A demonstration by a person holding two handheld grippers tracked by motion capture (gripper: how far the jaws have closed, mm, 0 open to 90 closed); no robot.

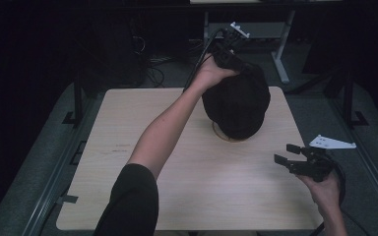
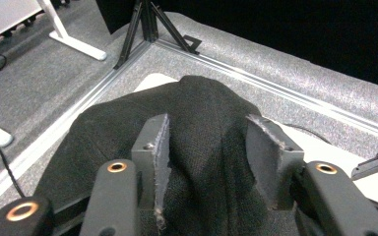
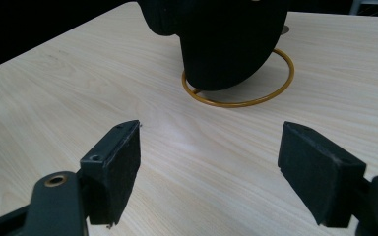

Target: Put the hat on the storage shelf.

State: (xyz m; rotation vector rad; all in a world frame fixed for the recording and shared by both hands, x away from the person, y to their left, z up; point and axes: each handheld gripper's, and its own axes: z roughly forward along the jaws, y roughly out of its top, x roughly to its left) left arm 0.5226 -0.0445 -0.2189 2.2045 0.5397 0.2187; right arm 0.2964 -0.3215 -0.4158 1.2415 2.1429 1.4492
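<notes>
Your left gripper [image 1: 240, 65] reaches across the table [image 1: 128, 147] to its far edge, where the black knit hat [image 1: 236, 105] sits on a stand, toward the far right corner. In the left gripper view a raised fold of the hat's [image 2: 202, 142] dark fabric stands between the two jaws of the left gripper [image 2: 209, 147], and both pads press into the cloth, so your left gripper is pinching the hat at its far side. Your left hand [image 1: 211, 73] wraps the gripper body just beyond the table's far edge, and your forearm crosses the middle of the table from the near edge.

The hat hangs over a stand whose thin golden ring base [image 3: 241, 93] lies flat on the wood; in the right gripper view the hat [image 3: 221, 39] overhangs the ring's near left part, and the rest of the ring shows on the bare table [image 3: 54, 88].

Your right gripper [image 1: 288, 156] hovers near the right edge of the table, toward the near right corner, well apart from the hat. Its jaws stand wide apart with nothing between them; in the right gripper view [image 3: 209, 172] only bare wood lies in the gap. Your right hand [image 1: 325, 189] holds it from below at the table's right edge, and its grey three-cornered plate [image 1: 332, 143] sticks out past that edge.
</notes>
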